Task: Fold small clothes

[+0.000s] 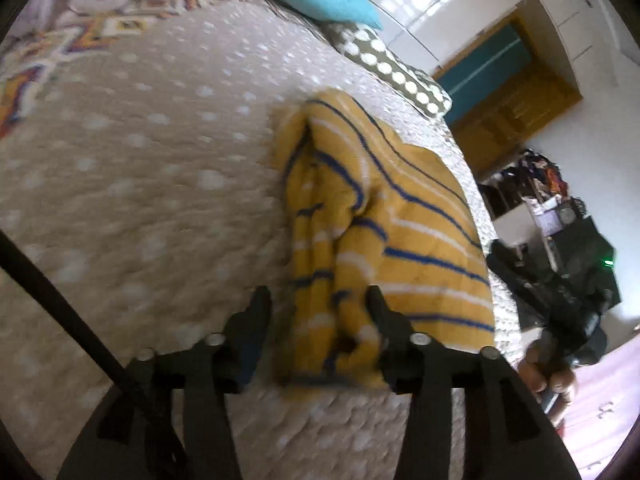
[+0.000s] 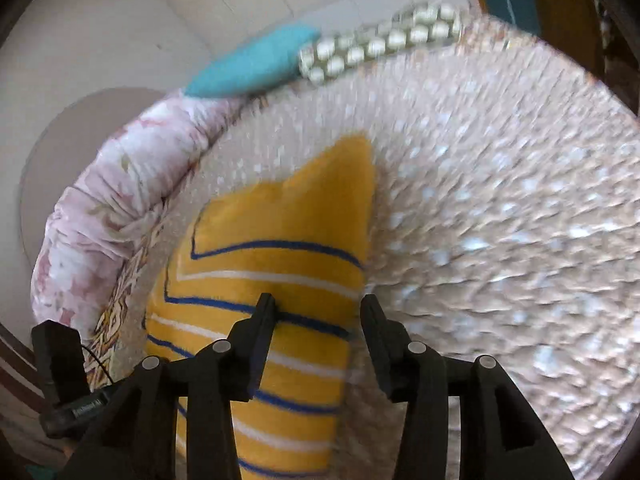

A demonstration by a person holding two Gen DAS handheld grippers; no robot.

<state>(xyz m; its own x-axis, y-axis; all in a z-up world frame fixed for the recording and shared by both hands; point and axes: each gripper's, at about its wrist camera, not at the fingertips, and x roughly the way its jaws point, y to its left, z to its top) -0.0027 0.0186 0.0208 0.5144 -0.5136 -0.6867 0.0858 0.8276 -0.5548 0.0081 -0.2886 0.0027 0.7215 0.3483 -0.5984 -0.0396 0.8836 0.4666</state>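
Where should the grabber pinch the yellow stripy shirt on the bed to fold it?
Probably the near edge of the yellow striped shirt, where it bunches into a thick ridge. The left gripper is open with that ridge between its fingers, so coming in low from the near side of the bed and closing should catch several layers. The flat part offers less to pinch.

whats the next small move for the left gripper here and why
Probably ease the left gripper down and close it on the bunched near edge of the yellow striped garment. Its jaws are open and straddle that edge, and the cloth lies rumpled on the dotted bedspread. The right gripper is open too, over the garment's other side.
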